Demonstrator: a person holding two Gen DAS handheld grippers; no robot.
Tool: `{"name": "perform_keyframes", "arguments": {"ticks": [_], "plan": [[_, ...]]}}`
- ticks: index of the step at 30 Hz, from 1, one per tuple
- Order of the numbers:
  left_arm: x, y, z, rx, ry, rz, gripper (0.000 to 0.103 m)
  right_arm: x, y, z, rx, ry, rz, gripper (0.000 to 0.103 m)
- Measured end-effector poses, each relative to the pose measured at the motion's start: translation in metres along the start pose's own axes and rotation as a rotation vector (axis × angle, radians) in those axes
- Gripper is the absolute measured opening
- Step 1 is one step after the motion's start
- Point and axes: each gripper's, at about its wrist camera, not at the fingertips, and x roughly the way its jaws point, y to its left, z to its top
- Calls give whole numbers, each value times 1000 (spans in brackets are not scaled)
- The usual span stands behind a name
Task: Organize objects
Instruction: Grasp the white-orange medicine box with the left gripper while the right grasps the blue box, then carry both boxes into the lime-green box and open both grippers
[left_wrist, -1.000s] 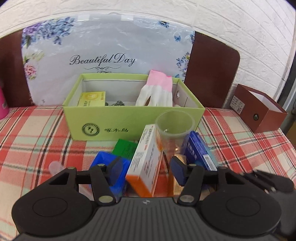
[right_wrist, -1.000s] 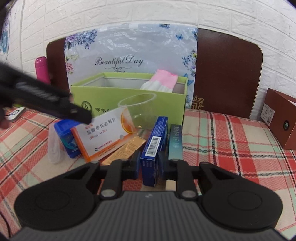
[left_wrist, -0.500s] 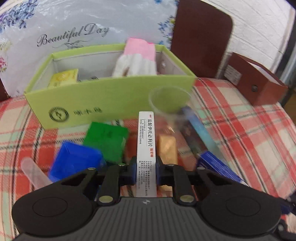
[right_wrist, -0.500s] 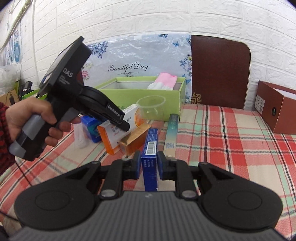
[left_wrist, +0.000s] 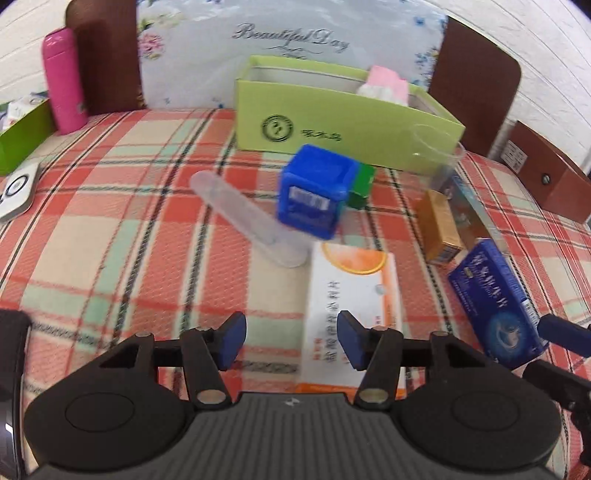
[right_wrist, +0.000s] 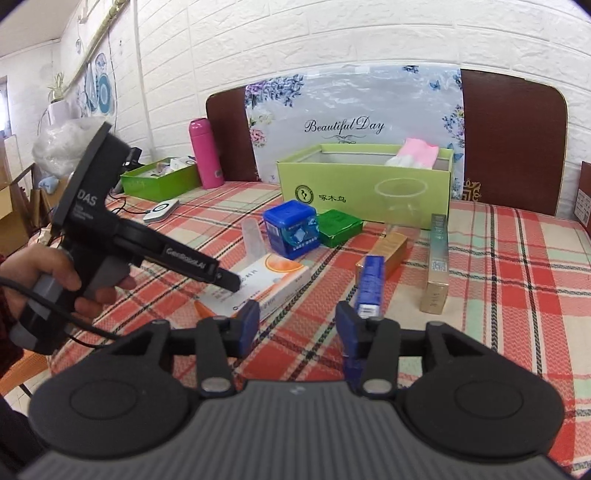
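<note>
Both boxes now lie released on the tabletop (left_wrist: 110, 192), left gripper (left_wrist: 291, 341) and right gripper (right_wrist: 295, 325) freshly opened and empty; next, I'd guess, regrasp one for the green box (right_wrist: 364, 184).

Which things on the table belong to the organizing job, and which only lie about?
Job: orange-white medicine carton; dark blue carton; blue plastic cube box; open light-green cardboard box.

Lying about: pink bottle; brown cardboard box; white round device.
</note>
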Motion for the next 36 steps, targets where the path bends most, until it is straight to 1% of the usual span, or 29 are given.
{"name": "perform_keyframes", "arguments": {"ticks": [2, 4, 7, 10, 11, 12, 13, 14, 15, 16, 18, 22, 23, 24, 25, 26, 28, 29, 31, 36], "plan": [[0, 2, 2, -10, 11, -17, 59, 4, -2, 0, 38, 12, -26, 47], [1, -4, 3, 9, 9, -38, 63, 6, -8, -1, 90, 3, -62, 47], [3, -20, 3, 66, 6, -62, 65, 9, -12, -1, 69, 11, -116, 47], [6, -31, -1, 110, 8, -69, 66, 20, -22, -4, 57, 64, -229, 47], [6, -33, -1, 114, 4, -70, 68, 20, -27, -5, 74, 69, -247, 47], [7, -33, -2, 115, 3, -69, 72, 19, -31, -5, 93, 69, -241, 47], [8, -34, -2, 116, 5, -68, 73, 19, -34, -6, 103, 72, -223, 50], [11, -34, -2, 114, 9, -68, 74, 20, -34, -6, 97, 74, -221, 59], [13, -35, -1, 110, 15, -65, 74, 22, -32, -7, 78, 75, -239, 63], [16, -36, -1, 111, 21, -60, 74, 25, -30, -8, 45, 83, -263, 65], [22, -40, -1, 128, 29, -47, 74, 35, -27, -11, -16, 106, -293, 65], [30, -48, 1, 173, 22, -14, 76, 55, -32, -16, -21, 144, -293, 65], [33, -49, 2, 178, 20, -6, 76, 59, -34, -17, -6, 158, -296, 62], [33, -49, 2, 180, 16, -7, 74, 61, -34, -17, 16, 171, -299, 59], [32, -49, 1, 182, 14, -20, 69, 60, -33, -18, 47, 175, -286, 56], [31, -48, 1, 193, 17, -33, 69, 59, -31, -18, 73, 182, -253, 56], [27, -48, -1, 219, 28, -39, 69, 56, -23, -18, 87, 190, -176, 56], [25, -48, -3, 230, 28, -37, 69, 55, -20, -17, 82, 188, -152, 60], [24, -46, -4, 231, 32, -26, 69, 56, -16, -15, 69, 187, -155, 65], [26, -45, -3, 213, 32, -17, 70, 64, -12, -10, 30, 197, -183, 65]]}}
